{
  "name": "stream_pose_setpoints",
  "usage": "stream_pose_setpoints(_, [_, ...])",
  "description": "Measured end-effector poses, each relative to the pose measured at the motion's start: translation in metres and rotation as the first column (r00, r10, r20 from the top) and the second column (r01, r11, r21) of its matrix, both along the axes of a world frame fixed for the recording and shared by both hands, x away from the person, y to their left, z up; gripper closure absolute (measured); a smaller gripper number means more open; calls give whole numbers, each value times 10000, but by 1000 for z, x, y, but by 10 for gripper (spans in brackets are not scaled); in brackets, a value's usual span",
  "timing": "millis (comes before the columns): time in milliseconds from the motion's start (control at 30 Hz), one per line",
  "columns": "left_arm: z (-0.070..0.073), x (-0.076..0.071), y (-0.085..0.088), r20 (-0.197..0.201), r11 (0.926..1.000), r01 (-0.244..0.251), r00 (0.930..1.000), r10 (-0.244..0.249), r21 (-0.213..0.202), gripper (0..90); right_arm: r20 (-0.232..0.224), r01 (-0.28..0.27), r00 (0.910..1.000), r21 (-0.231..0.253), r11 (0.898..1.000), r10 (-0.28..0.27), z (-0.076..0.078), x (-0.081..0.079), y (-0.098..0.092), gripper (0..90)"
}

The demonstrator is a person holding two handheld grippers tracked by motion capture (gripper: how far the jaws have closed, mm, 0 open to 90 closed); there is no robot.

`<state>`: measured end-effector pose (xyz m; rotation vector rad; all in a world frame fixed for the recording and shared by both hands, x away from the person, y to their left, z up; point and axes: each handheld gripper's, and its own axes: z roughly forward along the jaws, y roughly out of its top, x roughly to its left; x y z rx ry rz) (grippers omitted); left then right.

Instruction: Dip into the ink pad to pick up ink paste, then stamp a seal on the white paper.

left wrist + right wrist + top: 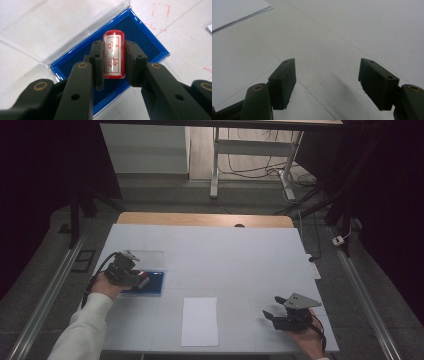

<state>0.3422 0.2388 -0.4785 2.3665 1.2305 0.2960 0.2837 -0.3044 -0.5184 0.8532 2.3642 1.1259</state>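
My left gripper is shut on a red stamp with a white label bearing red characters. It hangs just over a blue ink pad whose clear lid lies open. In the high view the left gripper with the stamp sits over the ink pad at the table's left. A white sheet of paper lies near the front middle. My right gripper rests open at the front right, and between its fingers lies bare table.
The white table top has a wooden strip along its far edge. Faint red stamp marks show on the surface beyond the ink pad. A corner of the paper lies left of the right gripper. Desk legs and cables stand behind the table.
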Motion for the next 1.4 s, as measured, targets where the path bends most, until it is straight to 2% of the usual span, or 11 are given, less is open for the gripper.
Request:
stream_pose_setpoints(67, [3, -3, 1, 205, 9998, 16, 9998, -12, -190, 705, 54, -33, 10000, 121, 9999, 32, 0, 0, 0, 299])
stream_pose_setpoints(200, [15, -9, 6, 731, 9965, -156, 9971, 216, -819, 705, 52, -37, 10000, 49, 10000, 37, 1, 0, 0, 299])
stream_pose_setpoints(333, [21, -14, 11, 933, 9921, -153, 9953, 271, -1245, 705, 129, -19, 9999, 121, 9999, 18, 1, -1, 1, 300])
stream_pose_setpoints(367, [22, -16, 12, 967, 9909, -139, 9949, 270, -1339, 705, 129, 40, 9999, 4, 10000, -40, 1, -1, 0, 299])
stream_pose_setpoints(600, [27, -27, 13, 1495, 9877, -92, 9882, 328, -1562, 705, 165, 90, 9998, 5, 10000, -91, 2, -1, -2, 299])
stream_pose_setpoints(633, [28, -29, 12, 1538, 9877, -58, 9876, 301, -1564, 705, 170, 64, 9998, 124, 9999, -66, 1, -1, -2, 299])
stream_pose_setpoints(767, [30, -34, 8, 1662, 9861, 202, 9861, 76, -1649, 705, 179, 87, 9998, 95, 9999, -89, 2, -1, -2, 299])
stream_pose_setpoints(1033, [35, -44, -2, 1715, 9766, 832, 9840, -490, -1982, 705, 151, 92, 9998, 21, 10000, -93, 1, -1, -3, 299])
stream_pose_setpoints(1400, [43, -56, -26, 1856, 9597, 1800, 9725, -1407, -2157, 705, 210, 96, 9997, 7, 10000, -96, 1, -1, -2, 300])
